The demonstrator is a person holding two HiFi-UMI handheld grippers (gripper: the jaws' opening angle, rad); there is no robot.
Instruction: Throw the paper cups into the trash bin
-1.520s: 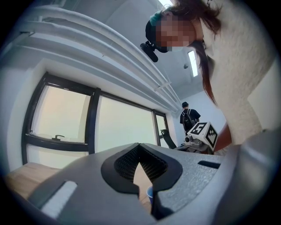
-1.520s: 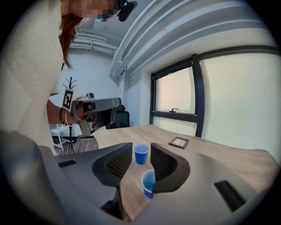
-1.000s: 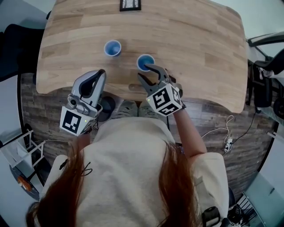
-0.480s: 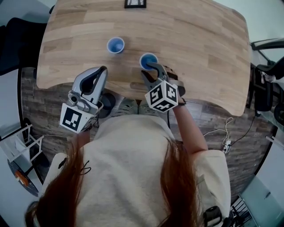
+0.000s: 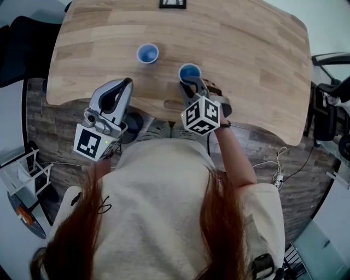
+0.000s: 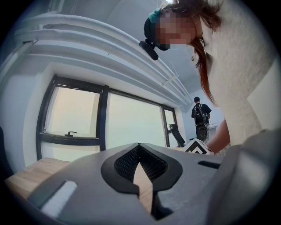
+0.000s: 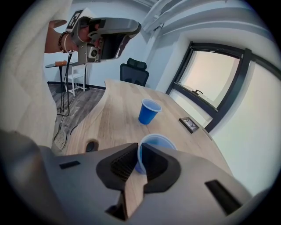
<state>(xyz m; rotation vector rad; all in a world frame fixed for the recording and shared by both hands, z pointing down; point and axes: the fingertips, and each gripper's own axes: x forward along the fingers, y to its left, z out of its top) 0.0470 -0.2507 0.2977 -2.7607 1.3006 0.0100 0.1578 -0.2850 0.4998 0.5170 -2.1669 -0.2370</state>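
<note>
Two blue paper cups stand upright on the wooden table (image 5: 251,65). The nearer cup (image 5: 190,71) (image 7: 159,141) has its near wall pinched by my right gripper (image 5: 188,83) (image 7: 139,154): one jaw is inside the rim, the other outside. Those jaws have just been closing and are shut on that wall. The other cup (image 5: 147,53) (image 7: 149,111) stands free, further left. My left gripper (image 5: 126,83) (image 6: 138,148) hangs over the table's near edge, shut and empty. No trash bin is in view.
A small framed picture (image 5: 172,4) (image 7: 190,124) lies at the table's far edge. A dark office chair (image 5: 16,49) (image 7: 135,70) stands past the table's left end. Cables (image 5: 281,175) trail on the floor at the right. Windows line the far side.
The right gripper's jaws, spread wide at the nearer cup a second ago, have closed on its near wall, and the gripper dipped slightly. The left gripper has stayed put.
</note>
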